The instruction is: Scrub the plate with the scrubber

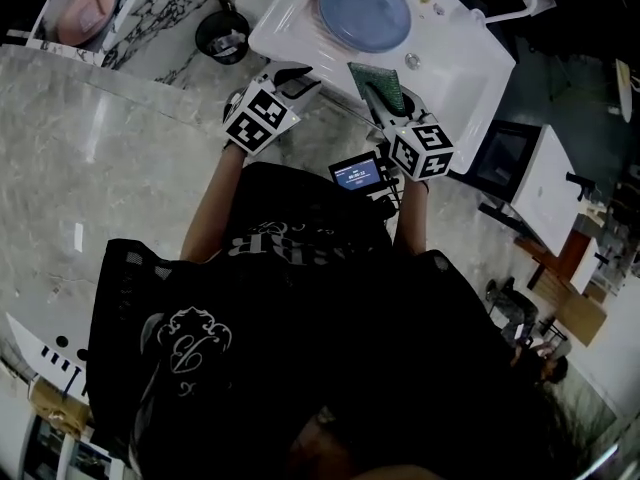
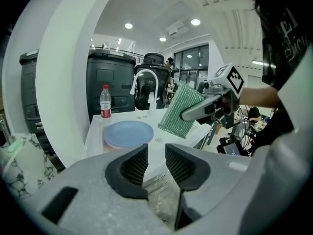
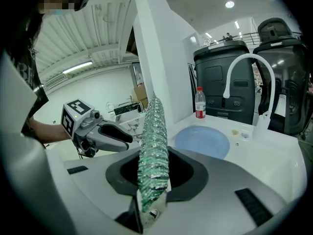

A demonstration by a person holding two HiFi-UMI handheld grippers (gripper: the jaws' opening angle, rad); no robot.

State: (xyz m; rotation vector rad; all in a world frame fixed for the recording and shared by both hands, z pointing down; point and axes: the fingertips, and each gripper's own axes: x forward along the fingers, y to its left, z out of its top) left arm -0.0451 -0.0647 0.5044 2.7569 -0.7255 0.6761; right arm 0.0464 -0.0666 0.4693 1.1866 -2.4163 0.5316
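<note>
A round blue plate (image 1: 365, 10) lies flat in the white sink (image 1: 290, 20); it also shows in the left gripper view (image 2: 128, 132) and the right gripper view (image 3: 201, 141). My right gripper (image 1: 378, 98) is shut on a green scrubber (image 1: 381, 86), holding it on edge over the sink's near rim, short of the plate. The scrubber (image 3: 153, 146) stands upright between that gripper's jaws (image 3: 152, 177). My left gripper (image 1: 298, 81) hovers at the near-left rim, its jaws (image 2: 156, 163) open by a narrow gap with nothing between them. From the left, the scrubber (image 2: 180, 109) hangs right of the plate.
A white curved faucet (image 3: 244, 65) rises at the sink's far side, with a red-capped bottle (image 3: 200, 103) beside it. Black bins (image 2: 110, 82) stand behind. A black bucket (image 1: 222, 36) sits on the floor left of the sink. A small screen (image 1: 357, 173) hangs at the person's chest.
</note>
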